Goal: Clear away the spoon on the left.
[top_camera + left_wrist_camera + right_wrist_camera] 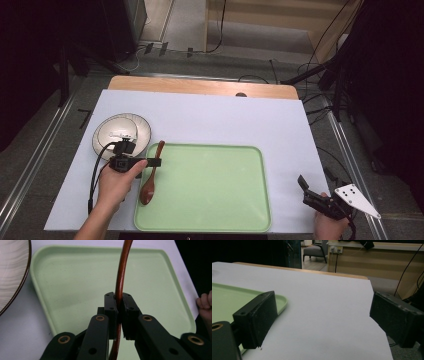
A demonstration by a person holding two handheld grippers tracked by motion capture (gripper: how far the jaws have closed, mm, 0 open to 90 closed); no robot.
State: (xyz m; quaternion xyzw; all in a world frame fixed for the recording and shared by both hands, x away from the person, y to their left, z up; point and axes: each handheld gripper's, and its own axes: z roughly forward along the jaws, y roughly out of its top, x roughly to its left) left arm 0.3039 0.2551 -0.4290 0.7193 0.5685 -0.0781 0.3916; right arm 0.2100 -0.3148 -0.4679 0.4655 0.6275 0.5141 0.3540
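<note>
A brown wooden spoon (151,172) lies across the left rim of the light green tray (215,200), bowl end toward the near side. My left gripper (156,162) is shut on the spoon's handle; in the left gripper view the handle (121,277) runs up between the closed jaws, with the tray (75,285) behind. A striped ceramic plate (121,132) sits on the table just beyond the left hand, and its edge (12,272) shows at upper left. My right gripper (306,192) hovers near the table's right front corner, open and holding nothing, its jaws wide apart over the white surface.
A white sheet (225,120) covers the table, with a wooden strip (200,86) along the far edge. The tray's corner (279,301) lies left of the right gripper. Cables and stands crowd the floor beyond and to the right.
</note>
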